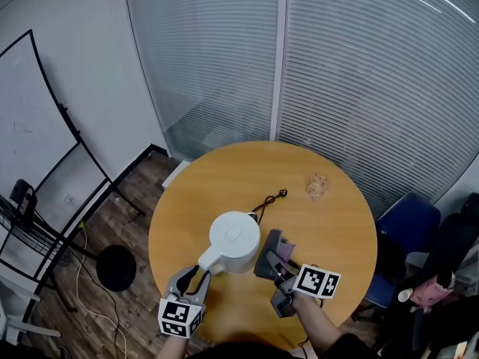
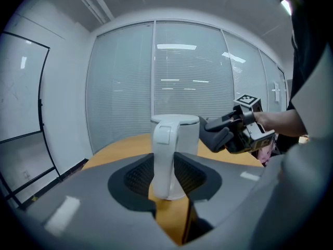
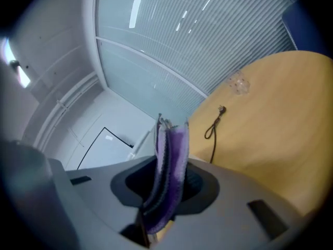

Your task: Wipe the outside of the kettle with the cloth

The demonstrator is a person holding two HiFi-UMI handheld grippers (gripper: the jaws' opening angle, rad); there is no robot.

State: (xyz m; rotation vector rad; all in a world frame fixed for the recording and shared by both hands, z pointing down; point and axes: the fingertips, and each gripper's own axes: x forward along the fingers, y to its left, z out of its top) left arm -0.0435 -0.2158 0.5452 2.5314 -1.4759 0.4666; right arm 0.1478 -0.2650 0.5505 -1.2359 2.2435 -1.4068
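Left gripper (image 1: 193, 279) is closed on the handle (image 2: 165, 160) of the kettle (image 1: 233, 239): its ribbed black pads sit against both sides of that handle. The right gripper (image 1: 273, 269) is clamped on the cloth (image 3: 167, 165), a folded wad that stands up out of its jaws.

The kettle stands upright near the near edge of the round desk (image 1: 224, 178), a little left of the middle, with its handle turned toward that edge. The cloth is raised beside the upper right wall of the kettle. Whether it touches the wall I cannot tell.

I judge the wiping proper to be in hand, with one gripper bracing the kettle and the other bringing the cloth to it. The next move calls for pressing the fold flat on the curved wall and sweeping it round and down. The hold on the handle has to be firm, since a kettle on a smooth top can slide or turn.

The kettle is white and glossy, a squat cylinder with a flat lid and a broad strap handle, most likely plastic. The cloth is purple and grey, soft and ribbed. The desk is pale wood-look laminate. A thin black cord (image 1: 269, 200) lies coiled just behind the kettle, toward the far edge.
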